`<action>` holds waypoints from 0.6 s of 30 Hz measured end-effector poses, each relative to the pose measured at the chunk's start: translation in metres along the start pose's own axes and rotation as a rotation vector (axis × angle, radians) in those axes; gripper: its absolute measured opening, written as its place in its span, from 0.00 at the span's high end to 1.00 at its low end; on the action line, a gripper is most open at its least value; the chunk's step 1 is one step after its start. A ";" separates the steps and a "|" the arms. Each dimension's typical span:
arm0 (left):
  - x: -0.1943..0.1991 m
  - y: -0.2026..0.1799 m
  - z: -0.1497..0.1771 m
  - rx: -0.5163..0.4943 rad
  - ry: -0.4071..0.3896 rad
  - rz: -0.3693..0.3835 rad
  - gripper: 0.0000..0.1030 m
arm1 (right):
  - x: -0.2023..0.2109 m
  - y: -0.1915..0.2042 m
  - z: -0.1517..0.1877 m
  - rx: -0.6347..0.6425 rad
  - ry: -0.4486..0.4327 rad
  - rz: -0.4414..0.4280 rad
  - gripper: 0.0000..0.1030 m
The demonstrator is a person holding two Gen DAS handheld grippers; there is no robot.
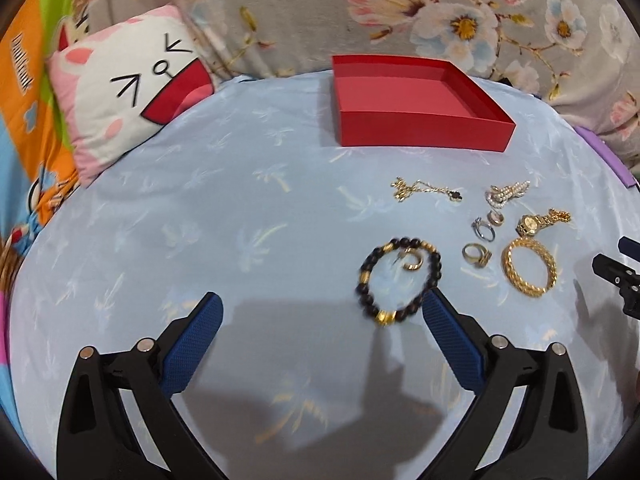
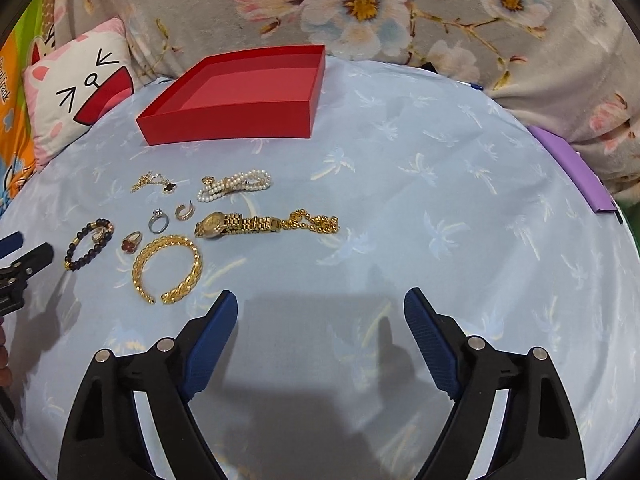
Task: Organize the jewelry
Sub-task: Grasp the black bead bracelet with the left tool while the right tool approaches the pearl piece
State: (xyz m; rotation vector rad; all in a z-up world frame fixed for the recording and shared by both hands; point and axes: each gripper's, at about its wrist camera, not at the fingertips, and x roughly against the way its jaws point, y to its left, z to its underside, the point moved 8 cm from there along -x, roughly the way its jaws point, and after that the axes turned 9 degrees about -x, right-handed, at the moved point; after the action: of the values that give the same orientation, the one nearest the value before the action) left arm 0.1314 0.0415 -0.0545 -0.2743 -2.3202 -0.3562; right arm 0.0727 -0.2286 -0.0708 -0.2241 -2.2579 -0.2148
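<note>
An empty red box [image 1: 424, 128] [image 2: 236, 124] stands at the back of the pale blue cloth. In front of it lie a black bead bracelet [image 1: 362, 276] [image 2: 90, 244], a gold bangle [image 1: 530, 266] [image 2: 168, 270], a gold watch [image 1: 538, 222] [image 2: 240, 224], a pearl bracelet [image 1: 506, 194] [image 2: 236, 186], a thin gold chain [image 1: 424, 191] [image 2: 154, 185] and several rings [image 1: 484, 230] [image 2: 158, 220]. My left gripper [image 1: 320, 312] is open, its right finger beside the bead bracelet. My right gripper [image 2: 320, 308] is open, to the right of the bangle.
A white and pink cat cushion [image 1: 132, 92] [image 2: 76, 88] lies at the back left. A floral blanket [image 1: 480, 12] [image 2: 400, 8] runs along the back. A purple flat thing [image 2: 572, 168] lies at the cloth's right edge.
</note>
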 end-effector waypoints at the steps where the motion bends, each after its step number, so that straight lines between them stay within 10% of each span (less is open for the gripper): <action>1: -0.006 -0.003 -0.002 -0.003 0.011 0.012 0.17 | -0.001 0.000 0.000 -0.005 -0.001 -0.007 0.20; 9: -0.032 -0.018 0.001 -0.018 0.061 0.084 0.41 | -0.011 -0.007 -0.009 -0.008 -0.003 -0.007 0.31; 16: -0.027 -0.015 0.002 0.000 0.041 0.137 0.93 | -0.035 -0.001 -0.027 0.032 0.026 -0.035 0.55; 18: -0.024 -0.014 0.001 0.016 0.030 0.172 0.93 | -0.042 0.004 -0.032 0.062 0.020 -0.043 0.58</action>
State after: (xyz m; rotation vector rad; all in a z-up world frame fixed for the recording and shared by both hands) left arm 0.1435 0.0265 -0.0748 -0.4546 -2.2493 -0.2546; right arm 0.1239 -0.2356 -0.0823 -0.1405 -2.2476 -0.1688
